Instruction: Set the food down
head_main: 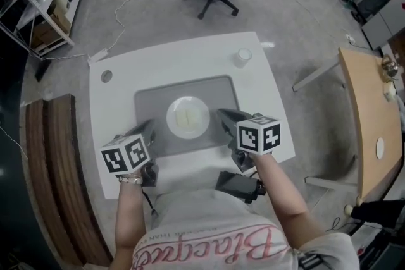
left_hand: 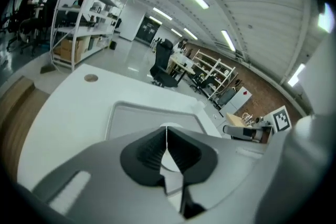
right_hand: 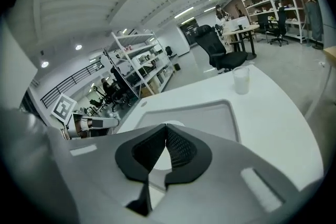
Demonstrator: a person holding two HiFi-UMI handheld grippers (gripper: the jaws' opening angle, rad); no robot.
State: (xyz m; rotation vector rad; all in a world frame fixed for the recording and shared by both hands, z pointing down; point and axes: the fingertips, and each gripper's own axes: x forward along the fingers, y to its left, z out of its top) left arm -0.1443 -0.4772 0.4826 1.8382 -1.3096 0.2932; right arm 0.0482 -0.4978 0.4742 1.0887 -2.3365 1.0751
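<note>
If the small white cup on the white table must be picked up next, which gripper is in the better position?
The right gripper, probably. The small white cup stands beyond the far right corner of the grey rectangular tray, on that gripper's side. It is shut and empty, like the left gripper.

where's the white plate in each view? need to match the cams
Head view: white plate at the centre of the grey tray.
Left gripper view: white plate low centre, mostly hidden behind the closed jaws, on the grey tray.
Right gripper view: white plate low centre, again peeking past the closed jaws.
Shared landmark: the grey tray.
</note>
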